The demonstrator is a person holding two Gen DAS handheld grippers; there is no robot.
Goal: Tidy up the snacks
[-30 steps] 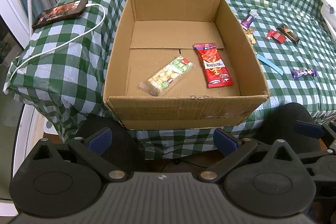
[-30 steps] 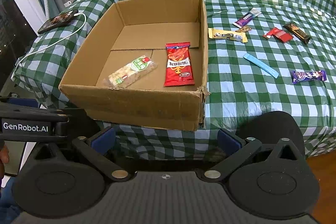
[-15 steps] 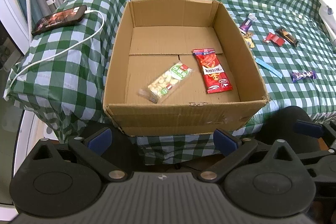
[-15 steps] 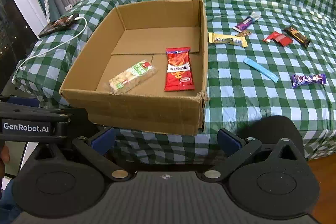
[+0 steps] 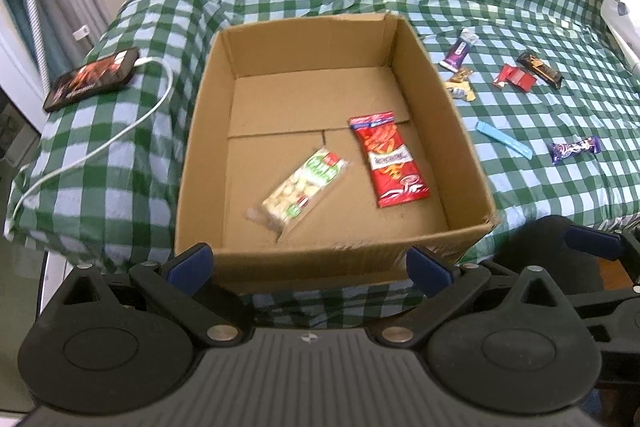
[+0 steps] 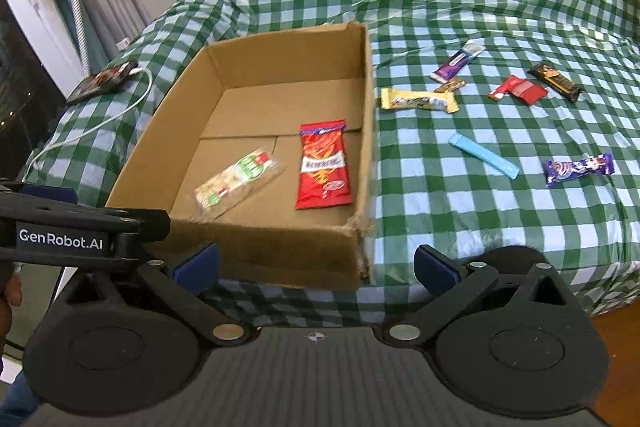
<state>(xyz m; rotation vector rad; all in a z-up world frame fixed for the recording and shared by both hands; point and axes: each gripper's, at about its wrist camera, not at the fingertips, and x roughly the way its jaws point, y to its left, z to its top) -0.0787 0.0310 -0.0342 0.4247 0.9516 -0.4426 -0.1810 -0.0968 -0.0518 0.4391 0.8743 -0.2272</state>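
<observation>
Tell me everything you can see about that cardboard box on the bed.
The cardboard box is plain brown corrugated card, open-topped, its floor made of folded flaps with a visible seam. It sits upright on the green checked bedspread near the bed's edge. Its near right corner is torn and frayed. Inside lie two snacks flat on the floor: a red snack packet and a clear nut packet with a green label. Neither gripper touches it.

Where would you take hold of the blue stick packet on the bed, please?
Grip the blue stick packet across its narrow width near the middle, coming straight down with the open right gripper. It lies flat and diagonal on the checked bedcover, clear of other snacks.
</observation>
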